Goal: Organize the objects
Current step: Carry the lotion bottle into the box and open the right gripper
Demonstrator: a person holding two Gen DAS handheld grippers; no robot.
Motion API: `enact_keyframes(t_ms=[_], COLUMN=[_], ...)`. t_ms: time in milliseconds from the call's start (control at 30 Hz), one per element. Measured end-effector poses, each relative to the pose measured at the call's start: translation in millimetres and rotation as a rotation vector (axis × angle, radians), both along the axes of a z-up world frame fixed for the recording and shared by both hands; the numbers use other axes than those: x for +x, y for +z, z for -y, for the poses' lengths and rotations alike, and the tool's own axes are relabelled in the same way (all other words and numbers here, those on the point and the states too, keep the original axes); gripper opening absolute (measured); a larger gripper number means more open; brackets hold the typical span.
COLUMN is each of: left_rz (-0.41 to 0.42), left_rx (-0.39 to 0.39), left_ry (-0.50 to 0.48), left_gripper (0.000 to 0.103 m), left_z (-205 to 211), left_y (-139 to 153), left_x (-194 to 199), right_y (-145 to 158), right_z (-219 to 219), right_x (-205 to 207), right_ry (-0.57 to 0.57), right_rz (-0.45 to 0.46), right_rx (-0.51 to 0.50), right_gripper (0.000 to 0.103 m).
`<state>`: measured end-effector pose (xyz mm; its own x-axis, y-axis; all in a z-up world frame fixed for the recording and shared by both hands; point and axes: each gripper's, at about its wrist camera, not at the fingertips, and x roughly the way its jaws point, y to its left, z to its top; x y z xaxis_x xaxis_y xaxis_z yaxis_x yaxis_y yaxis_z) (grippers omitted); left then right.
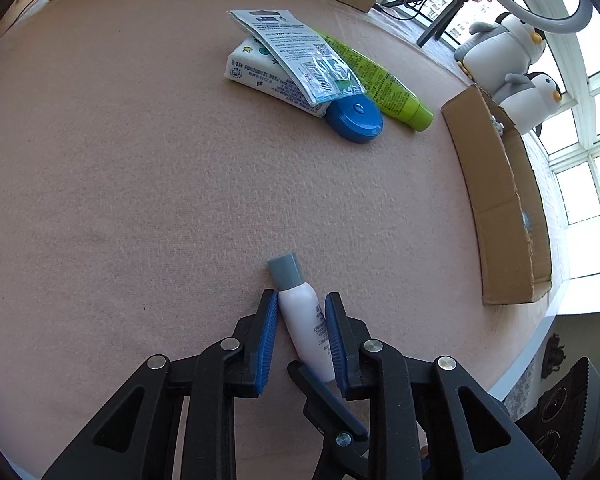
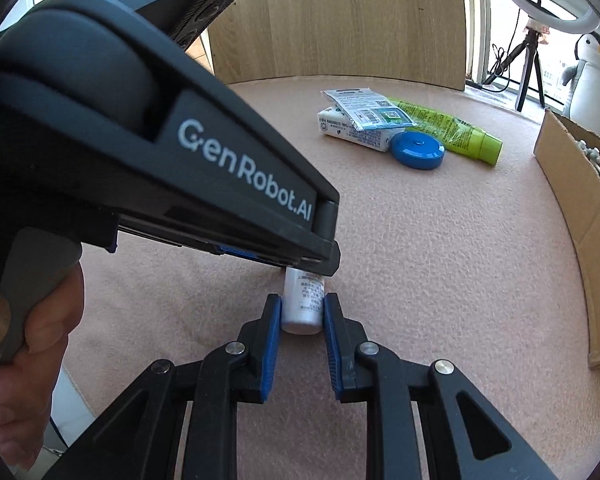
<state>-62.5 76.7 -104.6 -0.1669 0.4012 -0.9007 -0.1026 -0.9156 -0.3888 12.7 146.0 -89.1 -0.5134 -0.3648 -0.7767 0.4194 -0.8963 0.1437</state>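
Closest to me, my right gripper (image 2: 302, 312) is clenched on the base end of a small white bottle (image 2: 303, 300) that lies on the pink tabletop (image 2: 420, 240); both blue pads press its sides. From the left wrist view, my left gripper (image 1: 302, 312) straddles the same bottle (image 1: 304, 320) nearer its grey cap (image 1: 285, 271). One blue pad touches the bottle's shoulder and the other sits against its far side, though I cannot tell whether they truly squeeze it. A hand (image 2: 24, 352) wraps the grey handle of the left gripper at the near left of the right wrist view.

Farther across the tabletop sits a small heap: a white tissue pack (image 1: 260, 80) with a flat printed packet (image 1: 296, 56) leaning over it, a blue round case (image 1: 354, 118) touching its near end, and a green tube (image 1: 380, 84) just beside. Off to the right stands an open cardboard box (image 1: 496, 200), and beyond it two plush penguins (image 1: 508, 48) sit by the window.
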Motion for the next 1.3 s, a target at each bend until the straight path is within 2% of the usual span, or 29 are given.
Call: enact_keyframes(t_ms=[233, 867, 1300], left_rz=[-0.026, -0.218, -0.226], left_rx=[-0.002, 0.011, 0.01], left_ry=[-0.004, -0.014, -0.019], left_gripper=[0.026, 0.026, 0.026], left_z=[0.6, 3.8, -0.7], left_y=[10.4, 109.3, 106.5], left_x=[0.5, 2.5, -6.5], right_y=[3.3, 69.5, 76.9], right_z=[-2.5, -11.1, -3.2], right_x=[-6.8, -24.5, -9.1], right_ry=[0.0, -0.016, -0.011], right_rz=[-0.003, -0.16, -0.185], right_rx=[-0.002, -0.026, -0.036], right_gripper=[0.019, 0.019, 0.019])
